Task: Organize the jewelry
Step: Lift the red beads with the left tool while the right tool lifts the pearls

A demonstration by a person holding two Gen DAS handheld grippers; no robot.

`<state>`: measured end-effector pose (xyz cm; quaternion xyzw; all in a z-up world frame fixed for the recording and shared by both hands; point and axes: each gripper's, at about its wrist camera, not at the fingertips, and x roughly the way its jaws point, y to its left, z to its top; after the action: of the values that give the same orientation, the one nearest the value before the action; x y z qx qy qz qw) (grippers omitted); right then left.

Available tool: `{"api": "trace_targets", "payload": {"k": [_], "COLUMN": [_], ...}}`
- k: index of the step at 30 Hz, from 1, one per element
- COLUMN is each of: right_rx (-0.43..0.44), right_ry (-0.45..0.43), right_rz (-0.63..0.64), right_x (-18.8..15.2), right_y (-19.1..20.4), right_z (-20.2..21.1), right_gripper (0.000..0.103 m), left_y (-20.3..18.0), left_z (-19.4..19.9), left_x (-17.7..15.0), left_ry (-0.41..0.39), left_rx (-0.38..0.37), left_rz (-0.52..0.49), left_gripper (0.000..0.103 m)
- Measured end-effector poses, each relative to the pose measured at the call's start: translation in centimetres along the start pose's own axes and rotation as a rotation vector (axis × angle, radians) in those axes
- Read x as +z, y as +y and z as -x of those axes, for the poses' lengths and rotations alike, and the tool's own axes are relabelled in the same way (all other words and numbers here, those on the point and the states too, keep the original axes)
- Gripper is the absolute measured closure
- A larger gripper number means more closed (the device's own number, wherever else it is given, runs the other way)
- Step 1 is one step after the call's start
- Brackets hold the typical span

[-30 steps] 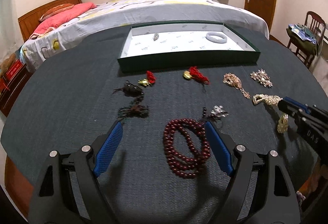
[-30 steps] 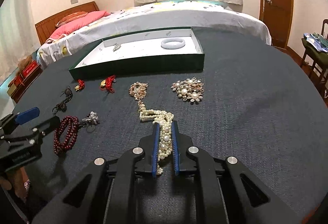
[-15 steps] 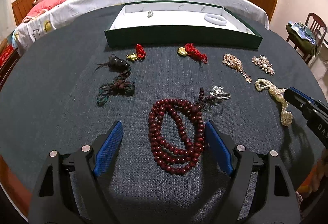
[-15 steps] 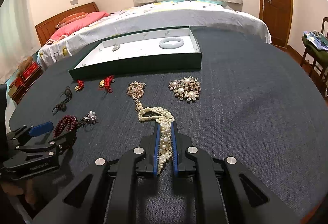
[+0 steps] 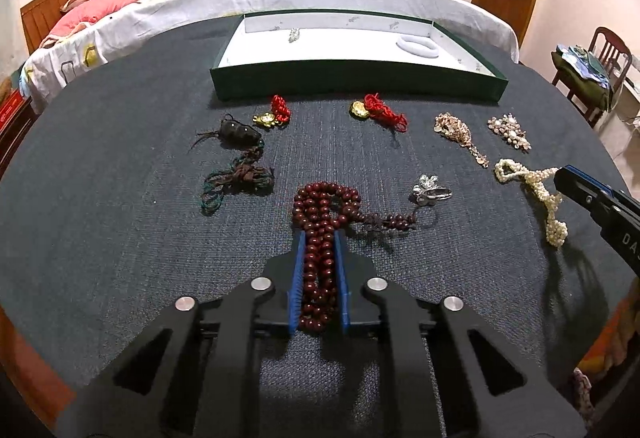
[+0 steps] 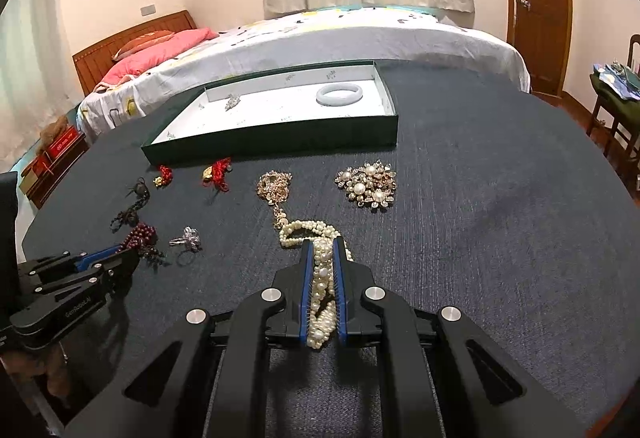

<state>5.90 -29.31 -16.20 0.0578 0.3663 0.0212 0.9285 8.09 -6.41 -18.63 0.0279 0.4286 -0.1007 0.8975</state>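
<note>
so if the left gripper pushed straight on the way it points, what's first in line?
Left gripper, shut on the dark red bead strand, would probably drive into the dark tablecloth just ahead; the green tray lies further out. Depth unclear.

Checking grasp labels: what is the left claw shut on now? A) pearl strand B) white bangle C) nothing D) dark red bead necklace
D: the left claw has its blue pads pressed on the dark red bead necklace; the white bangle lies in the tray.
</note>
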Motion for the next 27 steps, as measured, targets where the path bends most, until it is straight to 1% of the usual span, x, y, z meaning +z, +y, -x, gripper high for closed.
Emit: {"api": "trace_targets", "payload": {"k": [3, 27], "right_rx": [0.003, 0.023], "right_ry": [-0.001, -0.063], "right_rz": [0.001, 0.005], "right_x": [0.2, 2.1], "right_y": [0.1, 0.9], "right_z": [0.1, 2.4], "right_gripper": [0.093, 0.093], "left_y": [0.1, 1.7], "left_z": [0.3, 2.8], "left_x": [0.1, 2.2], "left_ry": [-0.012, -0.100], "left_rx": [0.001, 0.026], "left_rz": [-0.004, 0.034], "left_gripper": [0.096, 0.096]}}
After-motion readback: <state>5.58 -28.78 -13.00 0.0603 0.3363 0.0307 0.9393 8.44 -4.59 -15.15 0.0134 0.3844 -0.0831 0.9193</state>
